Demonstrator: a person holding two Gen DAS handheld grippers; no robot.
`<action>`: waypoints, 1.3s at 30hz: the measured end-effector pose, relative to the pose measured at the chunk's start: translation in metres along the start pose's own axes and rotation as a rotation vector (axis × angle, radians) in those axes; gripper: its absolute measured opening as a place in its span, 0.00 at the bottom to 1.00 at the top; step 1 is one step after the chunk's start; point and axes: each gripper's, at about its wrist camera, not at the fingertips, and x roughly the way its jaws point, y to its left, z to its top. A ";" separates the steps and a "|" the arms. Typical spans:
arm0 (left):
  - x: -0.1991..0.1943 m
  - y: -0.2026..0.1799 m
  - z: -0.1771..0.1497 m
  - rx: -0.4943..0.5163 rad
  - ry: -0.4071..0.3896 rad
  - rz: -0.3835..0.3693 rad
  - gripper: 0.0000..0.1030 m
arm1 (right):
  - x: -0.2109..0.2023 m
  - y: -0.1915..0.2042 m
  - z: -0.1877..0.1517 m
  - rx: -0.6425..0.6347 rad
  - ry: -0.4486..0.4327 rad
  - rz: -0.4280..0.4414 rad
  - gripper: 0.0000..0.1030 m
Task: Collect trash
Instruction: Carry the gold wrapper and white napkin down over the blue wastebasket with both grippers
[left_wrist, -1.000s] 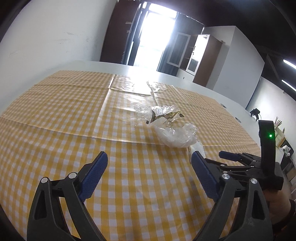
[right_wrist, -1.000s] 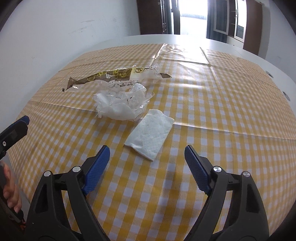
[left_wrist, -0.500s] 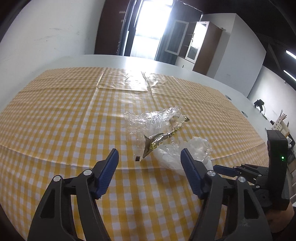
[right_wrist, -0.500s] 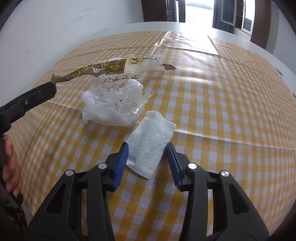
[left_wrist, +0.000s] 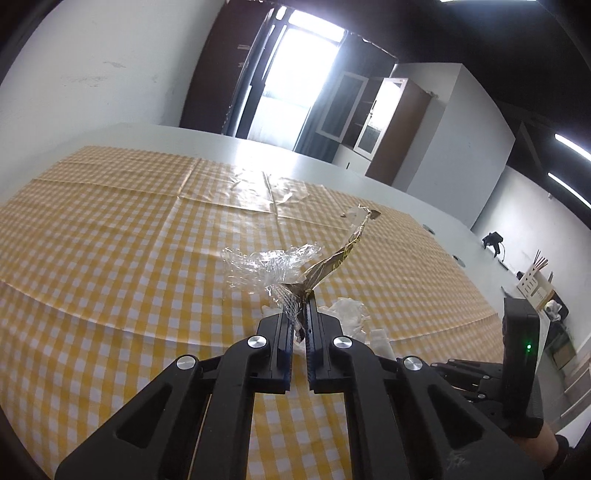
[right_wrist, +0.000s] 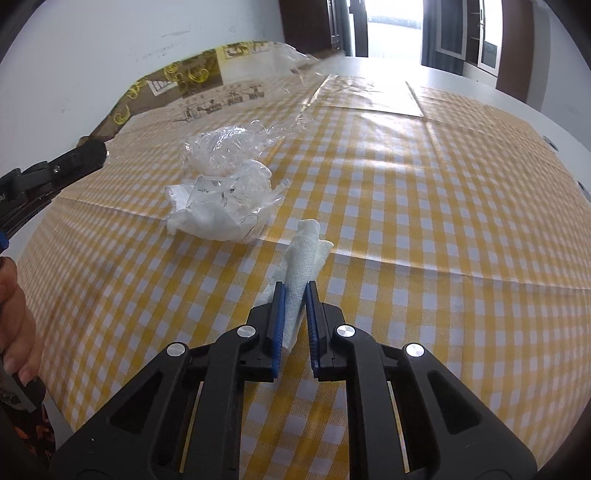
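Note:
My left gripper (left_wrist: 301, 295) is shut on one end of a brown-and-gold snack wrapper (left_wrist: 332, 262), which rises off the cloth with its clear part trailing. From the right wrist view the same wrapper (right_wrist: 192, 81) hangs lifted at the upper left, held by the left gripper (right_wrist: 92, 151). My right gripper (right_wrist: 294, 286) has its jaws closing on a white paper napkin (right_wrist: 306, 251), folded up between the blue pads, which press on it. A crumpled white plastic bag (right_wrist: 218, 210) and clear film (right_wrist: 221, 147) lie on the cloth between the two grippers.
A yellow-and-white checked tablecloth (right_wrist: 443, 184) covers a white table (left_wrist: 221, 144) set against a white wall. A person's hand (right_wrist: 14, 317) holds the left gripper at the near left edge. Cabinets (left_wrist: 388, 125) and a bright doorway stand beyond the table.
Both grippers went from wide open to closed. The left moved forward onto the wrapper's end and raised it; the right stayed put and pinched the flat napkin into a fold.

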 end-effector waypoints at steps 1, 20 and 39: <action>-0.006 0.000 -0.002 -0.007 -0.003 0.000 0.05 | -0.004 0.000 -0.002 -0.001 -0.007 0.004 0.10; -0.109 -0.014 -0.073 -0.039 -0.053 0.007 0.05 | -0.073 0.027 -0.058 -0.051 -0.143 0.038 0.10; -0.183 -0.045 -0.166 0.000 0.036 -0.073 0.05 | -0.152 0.036 -0.152 -0.054 -0.238 0.095 0.10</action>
